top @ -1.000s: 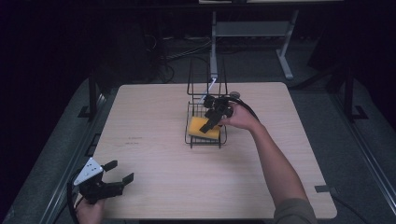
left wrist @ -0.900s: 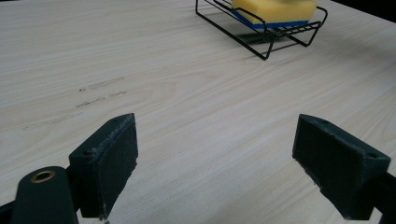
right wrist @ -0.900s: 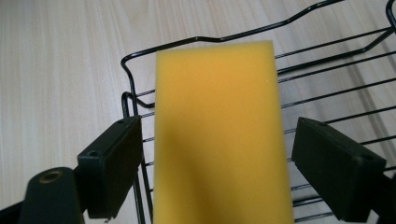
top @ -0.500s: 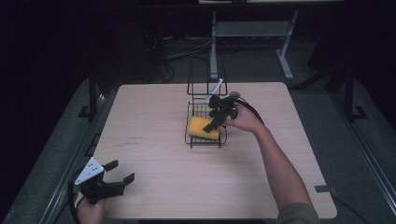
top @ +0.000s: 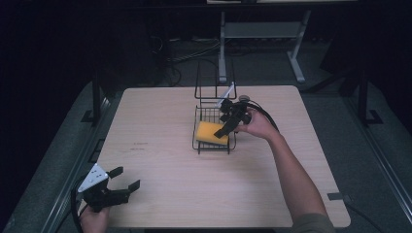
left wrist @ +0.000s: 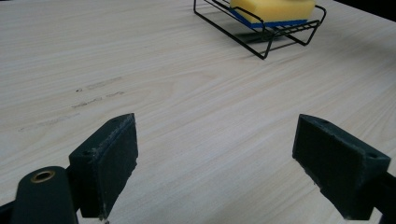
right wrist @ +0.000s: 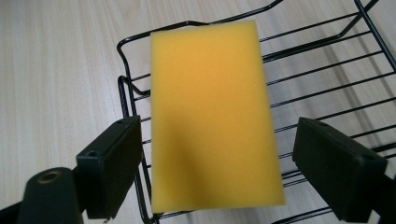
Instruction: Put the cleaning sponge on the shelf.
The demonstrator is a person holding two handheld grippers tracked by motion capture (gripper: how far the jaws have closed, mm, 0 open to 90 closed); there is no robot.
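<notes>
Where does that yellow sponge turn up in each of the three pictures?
High view: the sponge lies mid-table in the black wire rack, under the right gripper.
Left gripper view: top edge, right of centre, far off.
Right gripper view: centre, between the open jaws.
Shared landmark: the wire rack.

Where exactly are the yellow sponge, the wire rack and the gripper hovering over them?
yellow sponge (right wrist: 212,116), right gripper view, middle of its top face.
wire rack (right wrist: 327,88), right gripper view, a bare floor wire.
right gripper (top: 227,124), high view, midway between its fingertips.
</notes>
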